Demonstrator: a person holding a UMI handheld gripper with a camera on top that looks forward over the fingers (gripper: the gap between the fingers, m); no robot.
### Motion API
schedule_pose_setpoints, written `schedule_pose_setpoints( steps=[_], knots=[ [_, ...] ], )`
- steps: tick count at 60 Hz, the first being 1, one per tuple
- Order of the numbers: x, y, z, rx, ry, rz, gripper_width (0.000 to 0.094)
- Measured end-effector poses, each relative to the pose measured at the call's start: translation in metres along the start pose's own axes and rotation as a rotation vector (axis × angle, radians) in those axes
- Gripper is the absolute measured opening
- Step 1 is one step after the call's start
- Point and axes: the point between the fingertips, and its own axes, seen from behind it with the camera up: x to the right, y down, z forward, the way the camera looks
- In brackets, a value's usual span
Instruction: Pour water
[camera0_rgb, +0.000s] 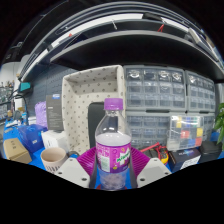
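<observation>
Standing by the bench, I see the big things first: a pegboard panel (92, 98) leaning up at about eleven o'clock from the gripper (113, 176), and a wall of clear drawer cabinets (168, 92) running off toward one and two o'clock, with shelving overhead. Closer in, a clear storage box (184, 130) sits at about two o'clock and blue clutter lies around nine. Then the task's things: the water bottle (113, 145), clear with a purple cap and a purple label, stands upright dead ahead at twelve o'clock, right between the fingers, and a small pale cup (53, 158) sits near it at about ten o'clock, probably the target for the pour. The worry from here is plain: the cap looks to be on, so tipping would yield nothing, and a smooth, rounded bottle could twist or slide in the grip when tilted, spilling over the cluttered bench or missing that small cup mouth. As for the tongs, the white fingers sit narrowly spread, flanking the bottle's lower body on either side; they seem to press its label, though the contact itself is hidden low down, so I judge it a pinch rather than swear to it.
</observation>
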Motion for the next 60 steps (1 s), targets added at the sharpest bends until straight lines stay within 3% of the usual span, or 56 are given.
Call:
schedule_pose_setpoints(
  steps=[2, 8, 11, 36, 60],
  knots=[
    [0.001, 0.001, -0.001, -0.009, 0.001, 0.006, 0.0525],
    [0.004, 0.005, -0.011, -0.041, 0.014, 0.035, 0.0807],
    [0.004, 0.005, -0.020, -0.045, 0.015, 0.041, 0.0861],
    [-0.004, 0.036, -0.145, -0.089, 0.118, 0.078, 0.0857],
    [-0.003, 0.018, -0.195, -0.069, 0.146, 0.032, 0.0857]
  ],
)
